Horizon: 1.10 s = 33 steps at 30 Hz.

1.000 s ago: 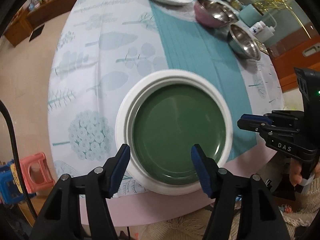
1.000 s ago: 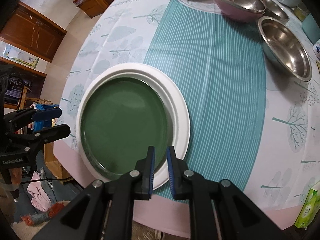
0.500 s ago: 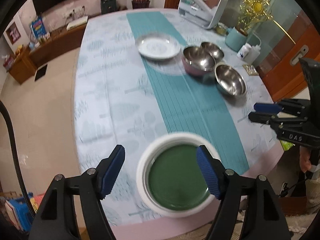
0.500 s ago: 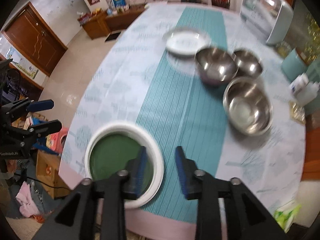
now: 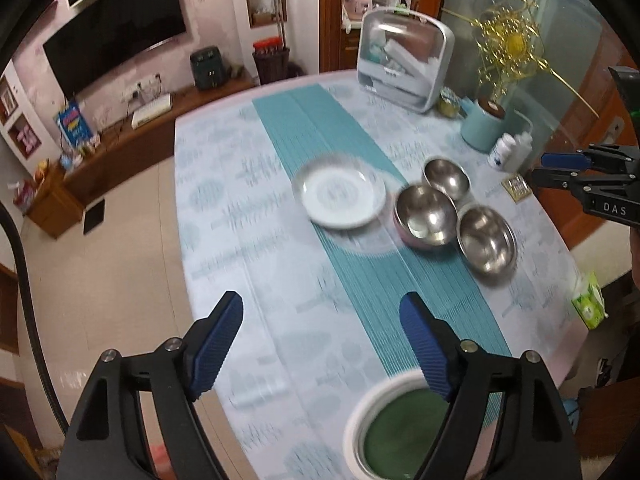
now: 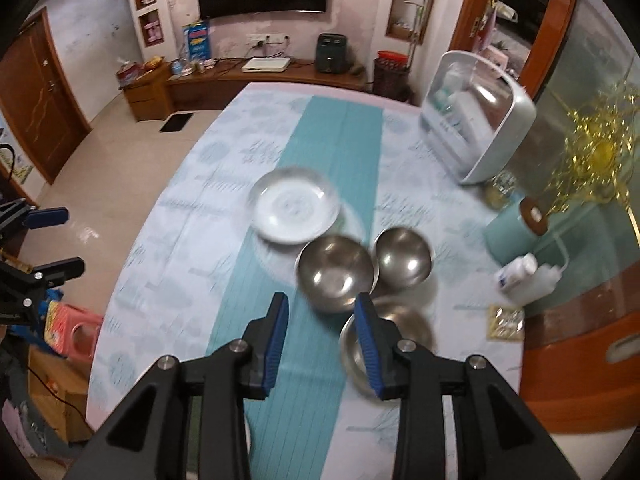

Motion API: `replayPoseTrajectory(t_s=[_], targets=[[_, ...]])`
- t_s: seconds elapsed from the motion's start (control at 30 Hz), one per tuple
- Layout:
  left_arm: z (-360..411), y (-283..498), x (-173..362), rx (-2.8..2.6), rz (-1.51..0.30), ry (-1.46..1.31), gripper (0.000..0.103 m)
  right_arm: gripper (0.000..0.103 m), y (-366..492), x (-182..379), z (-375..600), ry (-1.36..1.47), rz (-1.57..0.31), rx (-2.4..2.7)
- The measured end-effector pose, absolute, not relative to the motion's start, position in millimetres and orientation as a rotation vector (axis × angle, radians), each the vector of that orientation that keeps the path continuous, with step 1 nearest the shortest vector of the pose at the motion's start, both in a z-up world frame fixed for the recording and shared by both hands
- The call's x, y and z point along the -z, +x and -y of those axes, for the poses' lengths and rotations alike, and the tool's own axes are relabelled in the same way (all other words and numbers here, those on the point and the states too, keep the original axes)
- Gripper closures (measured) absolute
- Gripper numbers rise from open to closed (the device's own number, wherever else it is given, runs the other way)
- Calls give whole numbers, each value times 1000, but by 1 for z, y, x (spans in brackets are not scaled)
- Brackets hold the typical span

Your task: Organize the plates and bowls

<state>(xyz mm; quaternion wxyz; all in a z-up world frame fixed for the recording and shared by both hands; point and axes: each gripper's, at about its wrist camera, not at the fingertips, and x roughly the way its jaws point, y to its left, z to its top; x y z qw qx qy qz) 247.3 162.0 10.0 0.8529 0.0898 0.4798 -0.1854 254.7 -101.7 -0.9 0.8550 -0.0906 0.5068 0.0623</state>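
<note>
A green plate [image 5: 404, 436] lies stacked in a larger white plate [image 5: 356, 412] at the table's near edge. A small white plate [image 5: 342, 196] [image 6: 297, 210] sits mid-table on the teal runner. Beside it are three steel bowls: a pink-sided one [image 5: 426, 216] [image 6: 336, 274], a small one [image 5: 446, 178] [image 6: 404, 262] and a large one [image 5: 487, 240] [image 6: 400, 328]. My left gripper [image 5: 322, 346] is open and empty, high above the table. My right gripper [image 6: 322, 344] is open and empty, above the bowls.
A white dish cabinet [image 6: 478, 130] stands at the far right of the table [image 6: 180, 232]. A teal pot with gold decoration [image 5: 486, 124], white bottles [image 6: 524, 274] and a green tissue pack [image 5: 588, 304] sit along the right edge. A pink stool [image 6: 78, 334] stands on the floor at left.
Both grippers have risen and pulled back from the stacked green and white plates. The right gripper has opened from nearly shut. The view now takes in the whole table.
</note>
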Motion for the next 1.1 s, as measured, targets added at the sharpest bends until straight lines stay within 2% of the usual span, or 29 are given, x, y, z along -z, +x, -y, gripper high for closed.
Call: replayPoseTrajectory(t_s=[0.17,0.3,0.63,0.9,1.1], targets=[[-160,303,-7,401,-1000,153,20,61,300,-1,114,-153,-1065,-69],[-154,347,15,397,-1030,115,20,60,334,19,129,-83,-1105,-36],[-136,444,129,329,-1202,-91,20,60,416,108,151,55,-1196,-101],[-120,476,205,280,-1274,-182,21,60,465,186,158,189,-1277,-148],[-119,488,240,270,-1306,-241,24,60,488,224,149,178,-1317,-182]])
